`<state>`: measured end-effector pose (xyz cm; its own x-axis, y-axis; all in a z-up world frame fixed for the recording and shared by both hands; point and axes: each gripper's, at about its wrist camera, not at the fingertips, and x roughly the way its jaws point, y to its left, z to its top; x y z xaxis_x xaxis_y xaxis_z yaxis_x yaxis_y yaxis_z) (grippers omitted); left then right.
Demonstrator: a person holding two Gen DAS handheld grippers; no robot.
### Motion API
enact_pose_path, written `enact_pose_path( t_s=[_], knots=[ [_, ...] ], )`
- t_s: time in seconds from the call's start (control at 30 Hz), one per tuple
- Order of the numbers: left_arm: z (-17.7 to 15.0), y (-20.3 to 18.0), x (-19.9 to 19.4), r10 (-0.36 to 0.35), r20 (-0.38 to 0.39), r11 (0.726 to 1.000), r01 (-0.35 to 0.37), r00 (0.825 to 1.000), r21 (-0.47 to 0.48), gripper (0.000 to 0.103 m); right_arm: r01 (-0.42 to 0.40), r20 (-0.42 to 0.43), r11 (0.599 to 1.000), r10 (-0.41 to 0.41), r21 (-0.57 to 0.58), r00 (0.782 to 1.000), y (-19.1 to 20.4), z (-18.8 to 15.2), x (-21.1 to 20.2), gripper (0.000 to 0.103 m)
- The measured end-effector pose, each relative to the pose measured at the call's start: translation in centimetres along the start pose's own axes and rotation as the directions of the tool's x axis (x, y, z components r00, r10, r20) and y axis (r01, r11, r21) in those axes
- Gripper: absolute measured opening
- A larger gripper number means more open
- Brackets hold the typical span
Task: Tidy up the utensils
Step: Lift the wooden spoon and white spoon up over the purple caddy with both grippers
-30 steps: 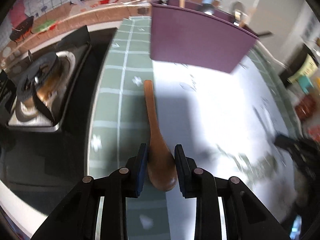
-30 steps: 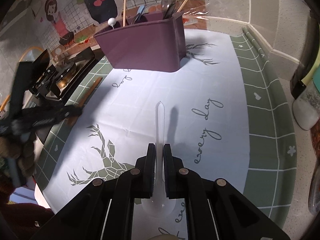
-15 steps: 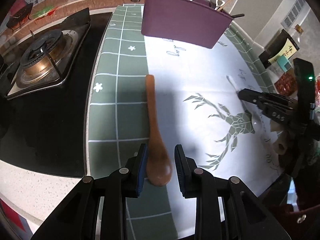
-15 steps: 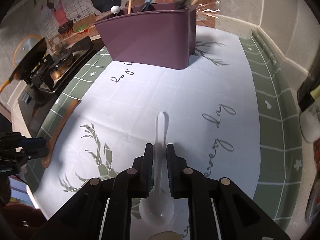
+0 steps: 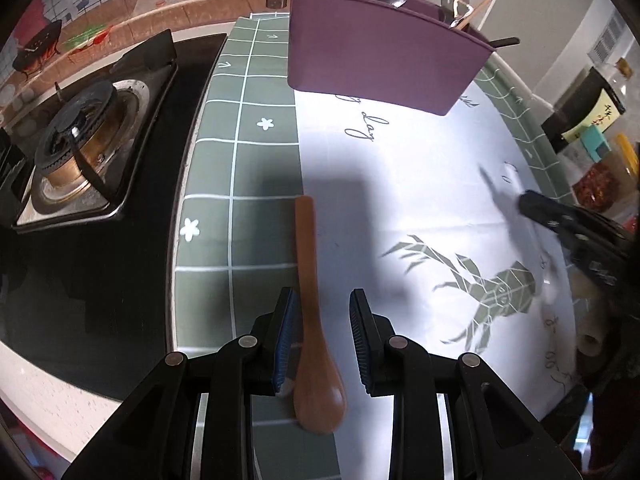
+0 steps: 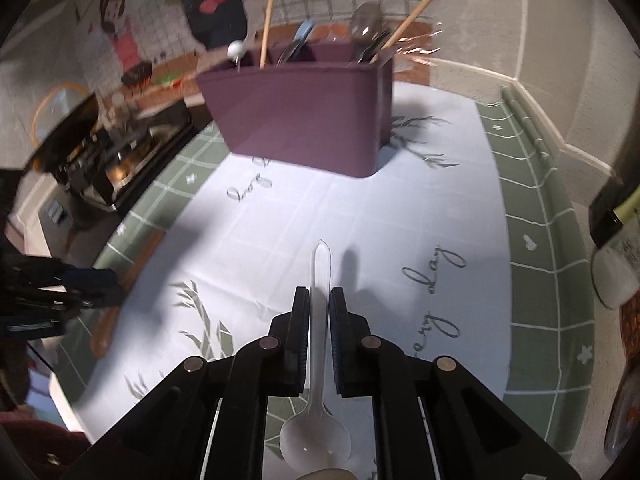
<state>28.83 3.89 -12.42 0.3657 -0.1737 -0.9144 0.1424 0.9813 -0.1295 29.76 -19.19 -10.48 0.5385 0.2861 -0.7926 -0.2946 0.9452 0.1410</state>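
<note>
Alignment of each spoon with its gripper is what the coming move turns on. In the left wrist view, the brown wooden spoon (image 5: 310, 320) is seen lying lengthwise between the fingers of the left gripper (image 5: 323, 336), bowl nearest the camera, handle pointing away toward the purple utensil caddy (image 5: 384, 64) at the far end of the tablecloth (image 5: 420, 184). The jaws stand apart; the left pad appears to touch the spoon's edge, while a clear gap is left at the right pad, so no grip is judged to be made. In the right wrist view, the clear plastic spoon (image 6: 318, 344) is laid the same way, handle toward the caddy, and the right gripper (image 6: 319, 312) has just been closing: its pads are drawn nearly together on the handle. Both spoons appear to rest on the worktop, well apart from the caddy.
</note>
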Motion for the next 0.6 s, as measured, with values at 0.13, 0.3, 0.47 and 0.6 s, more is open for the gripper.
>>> enact_pose_path(
  t_s=[0.13,0.3,0.47,0.6],
  knots=[
    [1.1,0.1,0.8,0.013,-0.001,1.0,-0.013,1.0,0.001,0.028,-0.01,0.041,0.999,0.009,0.034,0.999,-0.7,0.0,-1.8,0.009],
    [2.3,0.3,1.9,0.008,-0.012,1.0,-0.008,1.0,-0.004,0.026,-0.011,0.089,0.998,0.005,0.067,0.996,-1.4,-0.2,-3.8,0.009],
    [3.4,0.2,2.3,0.021,-0.006,1.0,-0.021,1.0,0.004,0.026,0.003,0.091,0.996,-0.011,0.088,0.996,-1.9,-0.8,-4.3,0.009],
    [4.1,0.4,2.7,0.021,0.005,1.0,-0.021,1.0,0.004,0.013,0.004,0.09,0.995,-0.013,0.099,0.996,-2.1,-1.0,-4.2,0.009]
  ],
)
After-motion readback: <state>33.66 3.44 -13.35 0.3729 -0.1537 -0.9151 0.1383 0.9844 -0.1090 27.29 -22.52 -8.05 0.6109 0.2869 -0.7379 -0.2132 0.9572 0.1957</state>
